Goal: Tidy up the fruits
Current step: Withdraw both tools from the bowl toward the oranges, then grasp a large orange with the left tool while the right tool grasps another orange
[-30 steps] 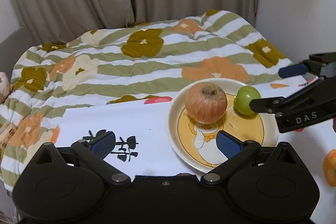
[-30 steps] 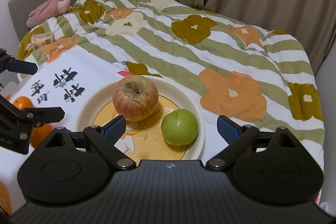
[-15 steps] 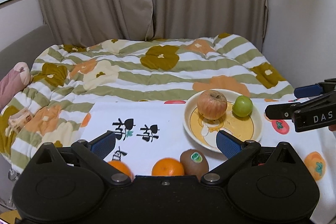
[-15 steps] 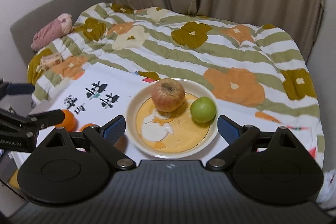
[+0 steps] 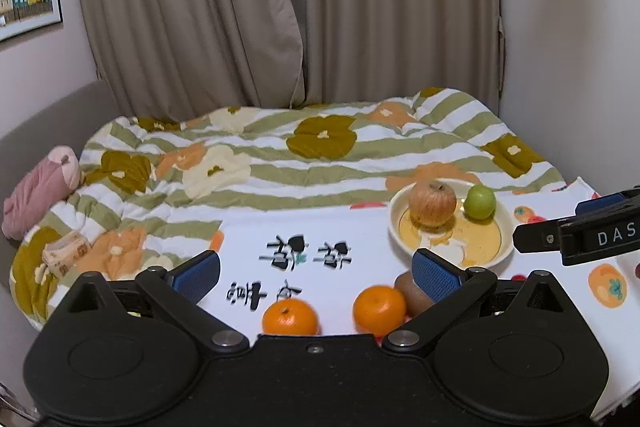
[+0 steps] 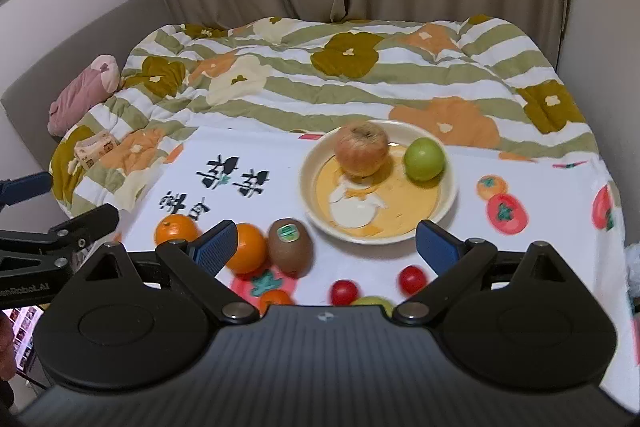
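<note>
Fruits are partly sorted: apple (image 6: 362, 154) and green fruit (image 6: 424, 159) sit on the plate (image 6: 448, 203); oranges (image 6: 250, 247), kiwi (image 6: 290, 246) and cherry tomatoes (image 6: 344, 291) wait at its 7 o'clock. Both claws, left claw (image 5: 316, 273) and right claw (image 6: 326, 241), gape wide, empty.

On the plate (image 6: 448, 203) sit one red apple (image 6: 362, 148) and one green apple (image 6: 424, 159); beside it lie two oranges (image 6: 176, 229), one kiwi (image 6: 290, 246) and two cherry tomatoes (image 6: 344, 291).
</note>
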